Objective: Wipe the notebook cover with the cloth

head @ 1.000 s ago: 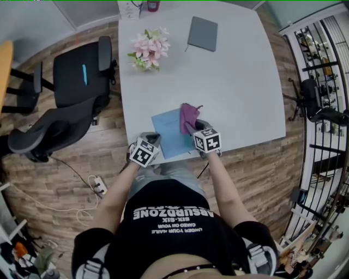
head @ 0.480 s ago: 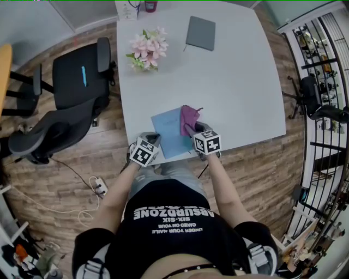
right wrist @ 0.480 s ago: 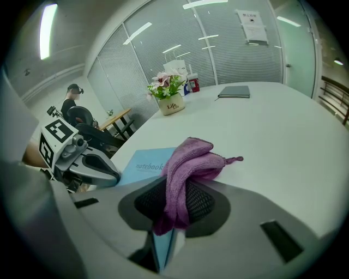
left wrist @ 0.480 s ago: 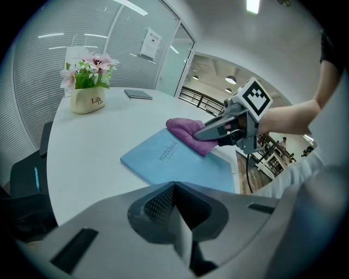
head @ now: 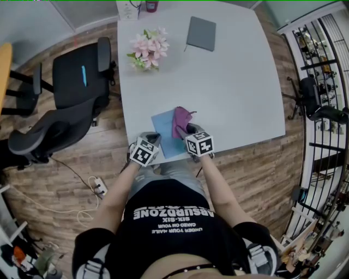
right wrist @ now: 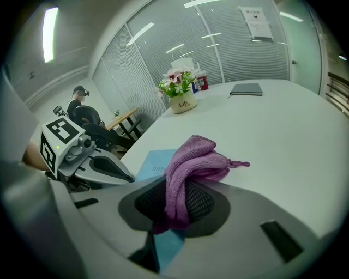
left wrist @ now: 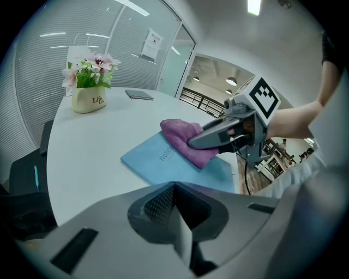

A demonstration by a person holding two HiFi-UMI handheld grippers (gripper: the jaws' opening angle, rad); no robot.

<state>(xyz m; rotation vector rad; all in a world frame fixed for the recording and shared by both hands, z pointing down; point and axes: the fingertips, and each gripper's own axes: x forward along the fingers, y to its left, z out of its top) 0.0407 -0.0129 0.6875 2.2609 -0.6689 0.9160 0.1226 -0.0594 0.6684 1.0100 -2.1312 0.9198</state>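
Bare table (head: 234,87) beyond notebook (head: 163,131); flowers (head: 148,48) stand well off, apparently.

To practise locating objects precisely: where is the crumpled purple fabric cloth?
In the head view, the purple cloth lies on the light-blue notebook near the white table's front edge, clamped in the right gripper.

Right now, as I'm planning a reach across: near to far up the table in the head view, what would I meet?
Blue notebook with the purple cloth on it → pink flowers → red container at the far edge. The grey notebook overlaps the flowers in depth, so it is left out.
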